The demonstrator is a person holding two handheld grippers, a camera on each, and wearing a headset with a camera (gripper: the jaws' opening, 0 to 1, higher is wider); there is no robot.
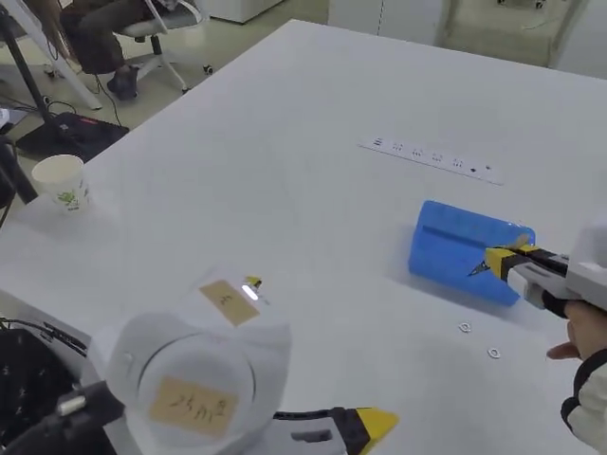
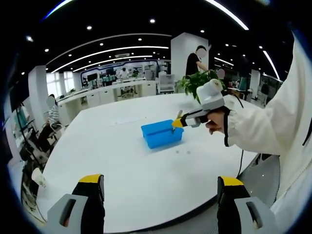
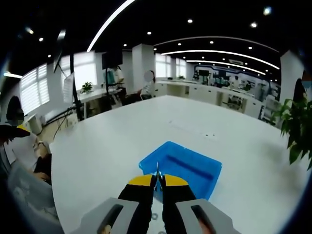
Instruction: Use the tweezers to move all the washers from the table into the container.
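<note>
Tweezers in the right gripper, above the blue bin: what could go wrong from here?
1. The two small metal washers lie flat on the smooth white table, so the thin metal tweezers may slip off or flick one away.
2. They sit close beside the blue plastic container. The right gripper could nudge it when reaching down, and the open left gripper is too far off to steady it.

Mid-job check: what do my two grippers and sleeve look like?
Both grippers match: the left gripper and right gripper have grey bodies and black fingers with yellow tips. A black cable hangs below the right one. The sleeve is white, dark-cuffed.
</note>
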